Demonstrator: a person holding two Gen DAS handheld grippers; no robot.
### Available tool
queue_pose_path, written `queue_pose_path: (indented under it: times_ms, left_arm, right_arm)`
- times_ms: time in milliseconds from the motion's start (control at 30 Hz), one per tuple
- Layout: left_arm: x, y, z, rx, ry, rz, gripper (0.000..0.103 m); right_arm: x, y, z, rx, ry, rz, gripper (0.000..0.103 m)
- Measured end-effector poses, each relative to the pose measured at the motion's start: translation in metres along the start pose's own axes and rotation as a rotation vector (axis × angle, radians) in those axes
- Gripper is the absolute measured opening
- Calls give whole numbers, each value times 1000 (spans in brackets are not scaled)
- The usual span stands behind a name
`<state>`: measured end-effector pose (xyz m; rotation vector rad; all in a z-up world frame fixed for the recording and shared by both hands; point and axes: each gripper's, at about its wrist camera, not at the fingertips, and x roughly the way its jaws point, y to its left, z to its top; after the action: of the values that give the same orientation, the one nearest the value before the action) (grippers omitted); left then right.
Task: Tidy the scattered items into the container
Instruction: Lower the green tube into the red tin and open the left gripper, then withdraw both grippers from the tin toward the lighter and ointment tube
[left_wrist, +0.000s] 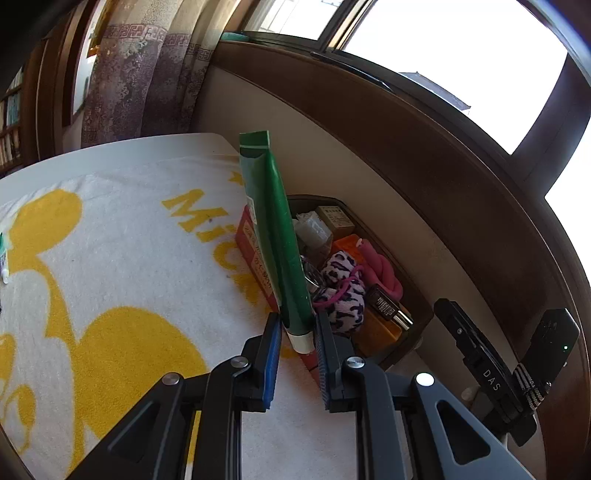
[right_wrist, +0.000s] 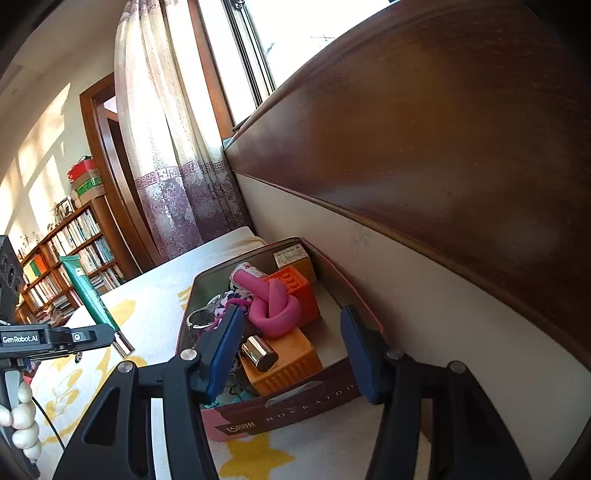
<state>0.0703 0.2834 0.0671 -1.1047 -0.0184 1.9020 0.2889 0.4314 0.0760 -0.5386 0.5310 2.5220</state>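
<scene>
My left gripper (left_wrist: 297, 325) is shut on a green tube (left_wrist: 273, 229), held by its cap end and standing upright above the left edge of the box (left_wrist: 417, 295). The tube also shows in the right wrist view (right_wrist: 88, 291), held by the left gripper (right_wrist: 110, 334). The maroon box (right_wrist: 295, 402) holds a knotted pink rope (right_wrist: 275, 302), an orange block (right_wrist: 295, 282), an orange sponge (right_wrist: 291, 360), a small metal-capped bottle (right_wrist: 260, 352) and a purple-spotted plush (left_wrist: 345, 291). My right gripper (right_wrist: 290, 350) is open and empty over the box's near end.
A white and yellow towel (left_wrist: 110, 280) covers the table. A small item (left_wrist: 3, 258) lies at its far left edge. A wall with dark wood panelling (right_wrist: 424, 166) runs right behind the box. Curtains (right_wrist: 173, 177) and a bookshelf (right_wrist: 62, 254) stand beyond the table.
</scene>
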Motion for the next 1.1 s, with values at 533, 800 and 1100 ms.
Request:
queue_pose_path:
  times_ms: [533,800,1100]
  left_arm:
    - [53,-61,-3,182,111,35,80]
    - [47,-44,3,170,48,92,81]
    - [41,-7,-3,81,57,149,81]
  right_arm:
    - [4,-21,2,65,3,7,62]
    - [11,-17,-3,68,25,12,63]
    - [4,-1,-4,44,11,22,69]
